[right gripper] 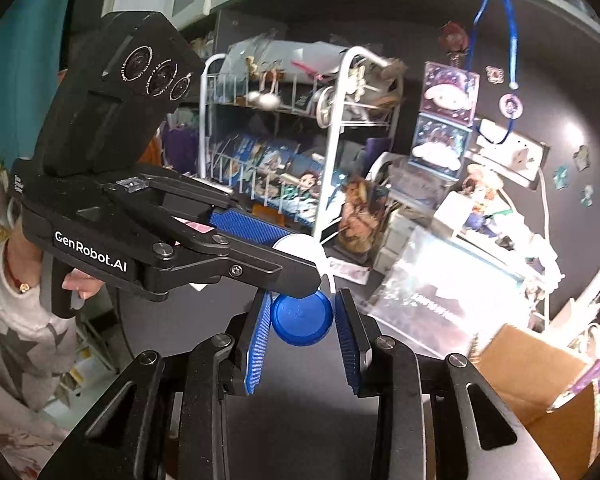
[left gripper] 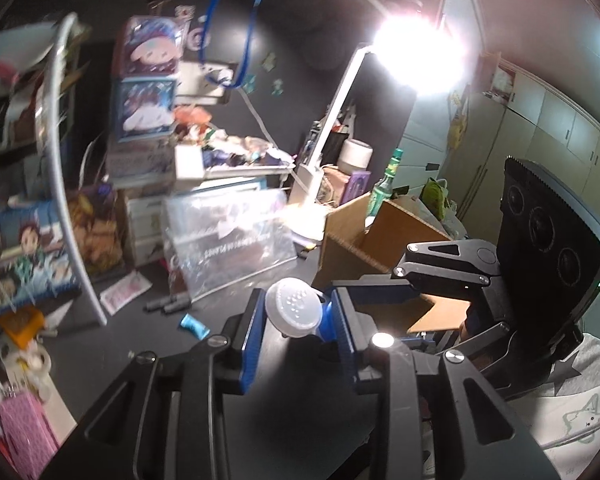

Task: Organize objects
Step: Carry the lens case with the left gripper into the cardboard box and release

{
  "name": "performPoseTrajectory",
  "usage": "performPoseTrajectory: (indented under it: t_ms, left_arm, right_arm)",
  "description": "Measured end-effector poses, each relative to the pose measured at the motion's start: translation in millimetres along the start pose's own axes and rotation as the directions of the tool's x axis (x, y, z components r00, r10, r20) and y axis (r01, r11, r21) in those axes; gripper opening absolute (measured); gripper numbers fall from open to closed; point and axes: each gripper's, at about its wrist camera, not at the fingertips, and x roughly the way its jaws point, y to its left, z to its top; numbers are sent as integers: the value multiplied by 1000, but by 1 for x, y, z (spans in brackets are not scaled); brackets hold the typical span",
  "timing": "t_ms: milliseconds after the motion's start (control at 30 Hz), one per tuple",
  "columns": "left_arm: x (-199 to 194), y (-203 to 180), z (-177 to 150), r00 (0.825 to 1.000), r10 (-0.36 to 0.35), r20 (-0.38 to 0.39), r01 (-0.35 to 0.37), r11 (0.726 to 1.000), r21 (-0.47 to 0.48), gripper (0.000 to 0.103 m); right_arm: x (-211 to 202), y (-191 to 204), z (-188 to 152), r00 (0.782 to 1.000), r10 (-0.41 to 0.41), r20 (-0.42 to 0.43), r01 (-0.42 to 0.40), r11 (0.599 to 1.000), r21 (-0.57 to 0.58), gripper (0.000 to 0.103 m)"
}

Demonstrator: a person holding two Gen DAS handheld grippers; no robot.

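Both grippers hold one small bottle above the dark tabletop (left gripper: 284,280).

The left gripper (left gripper: 298,316) has its jaws nearly closed on the translucent white cap (left gripper: 294,308); the right gripper (right gripper: 302,320) has its jaws narrowly set, clamping the blue bottle base (right gripper: 302,320). The bottle hangs between them, near a cardboard box (left gripper: 364,240) and a clear plastic bag (left gripper: 228,236).

"GenRobot.AI" stands in white letters on the black side of the left gripper (right gripper: 300,264), at about nine o'clock in the right wrist view. The clear plastic sleeve (right gripper: 440,300) at four o'clock carries a line of dark print, too blurred and turned about to read.
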Motion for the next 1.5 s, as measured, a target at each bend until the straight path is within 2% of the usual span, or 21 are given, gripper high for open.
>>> performPoseTrajectory:
  t_ms: [267,567,800,1000,1033,1067,1100,1133,1200,1233,1267,1300,1500]
  left_arm:
    - [28,-28,30,999,-38,-15,39,996,79,30]
    - [82,-61,61,992,-99,-77,110,983,146,30]
    - [126,-73,70,979,-130,-159,155,976,154,30]
    - [149,-84,69,967,-136,-217,173,971,164,30]
    - [151,-86,68,968,-121,-222,161,971,175,32]
    - [152,-87,67,969,-106,-225,149,971,186,40]
    - [153,-88,67,970,-89,-224,135,971,199,53]
    - [153,-88,67,973,-73,-218,119,971,207,60]
    - [152,-85,67,976,-63,-207,106,973,204,71]
    - [151,-84,67,976,-63,-206,106,974,201,74]
    - [151,-83,67,977,-61,-206,103,974,202,81]
    - [151,-83,67,978,-54,-203,96,974,206,85]
    - [143,-83,67,981,-48,-189,88,974,210,88]
  right_arm:
    - [-29,-33,-3,997,-75,-9,75,997,31,28]
    - [-57,-85,-22,989,-145,-29,148,982,116,28]
    - [-60,-121,-44,987,-130,-94,146,970,195,28]
    - [-63,-136,-58,982,-119,-148,150,964,221,28]
    - [-63,-138,-60,980,-119,-157,152,963,222,29]
    - [-63,-139,-62,979,-121,-163,155,962,223,29]
    - [-62,-140,-64,977,-125,-174,162,962,218,30]
    - [-61,-139,-66,972,-133,-195,172,964,202,34]
    - [-60,-136,-69,965,-154,-211,191,967,169,57]
    - [-61,-134,-71,964,-161,-211,196,968,158,59]
    - [-61,-134,-72,964,-160,-212,195,968,155,59]
    - [-61,-134,-73,964,-158,-214,193,968,157,59]
    - [-66,-138,-71,962,-172,-210,209,964,167,62]
